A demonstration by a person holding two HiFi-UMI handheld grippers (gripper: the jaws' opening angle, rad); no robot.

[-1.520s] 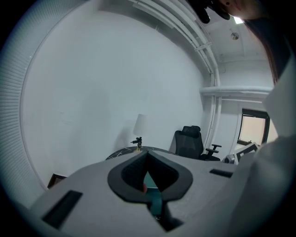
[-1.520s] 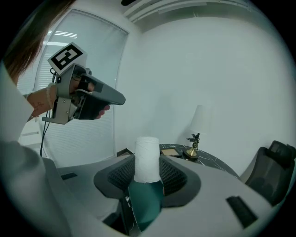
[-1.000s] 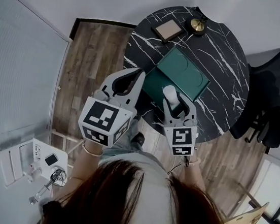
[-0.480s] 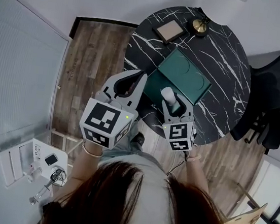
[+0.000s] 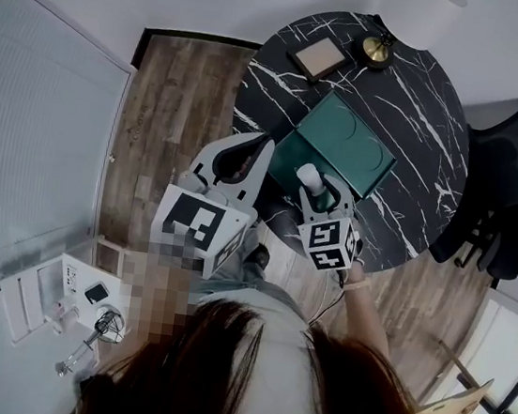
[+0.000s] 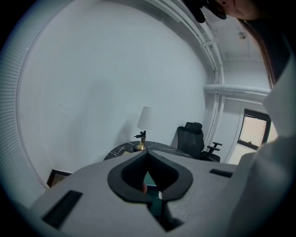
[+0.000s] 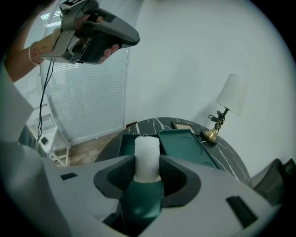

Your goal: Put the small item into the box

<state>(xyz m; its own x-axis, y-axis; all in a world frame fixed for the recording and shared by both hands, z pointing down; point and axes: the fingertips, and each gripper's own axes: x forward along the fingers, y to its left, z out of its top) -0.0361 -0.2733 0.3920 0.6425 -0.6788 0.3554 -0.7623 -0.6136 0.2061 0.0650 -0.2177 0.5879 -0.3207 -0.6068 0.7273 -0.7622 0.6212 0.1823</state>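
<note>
The fingers of the right gripper (image 7: 148,173) gripped a green bottle (image 7: 144,199) with a white cap, upright between them. Just past the fingertips sat the open green box (image 7: 187,144) on a black marble table (image 5: 424,100). Beside them, the left gripper (image 6: 147,155) was closed, tips together, empty.

The light is soft and grey, with faint shadows. Both gripper views bend at the edges (dark corners too).
</note>
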